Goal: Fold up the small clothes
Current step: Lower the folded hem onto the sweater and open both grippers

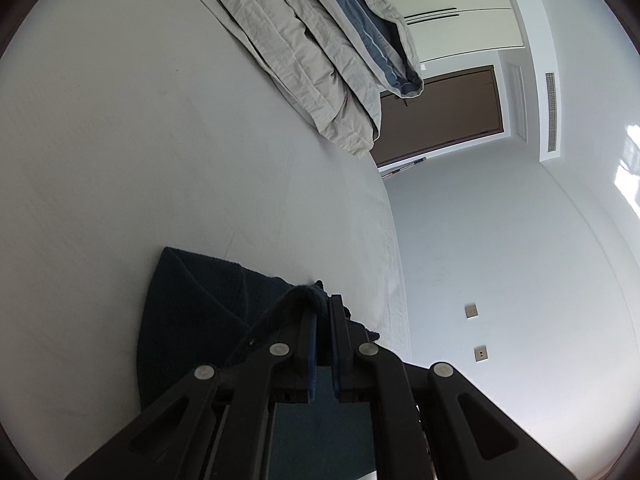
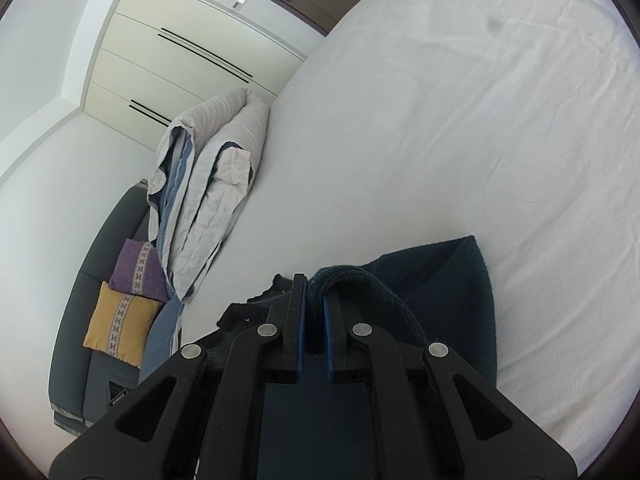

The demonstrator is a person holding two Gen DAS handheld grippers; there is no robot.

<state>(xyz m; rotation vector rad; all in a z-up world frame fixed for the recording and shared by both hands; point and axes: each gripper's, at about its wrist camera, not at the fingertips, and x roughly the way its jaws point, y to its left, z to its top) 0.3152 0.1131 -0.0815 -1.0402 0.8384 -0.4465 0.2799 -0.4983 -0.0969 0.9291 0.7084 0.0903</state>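
A small dark navy garment [image 1: 192, 320] lies on the white bed sheet [image 1: 160, 160]. My left gripper [image 1: 323, 308] is shut on a bunched edge of the garment, which drapes down to the left of the fingers. In the right wrist view the same dark garment [image 2: 448, 284] hangs to the right, and my right gripper [image 2: 316, 292] is shut on its thick rolled edge. Both edges are held a little above the sheet [image 2: 440, 120]. The rest of the garment under the grippers is hidden.
A rumpled beige and blue duvet [image 1: 320, 52] lies on the far part of the bed; it also shows in the right wrist view [image 2: 208, 184]. A grey sofa with purple [image 2: 138, 270] and yellow [image 2: 120, 326] cushions, wardrobe doors [image 2: 192, 52] and a brown door [image 1: 444, 116] stand beyond the bed.
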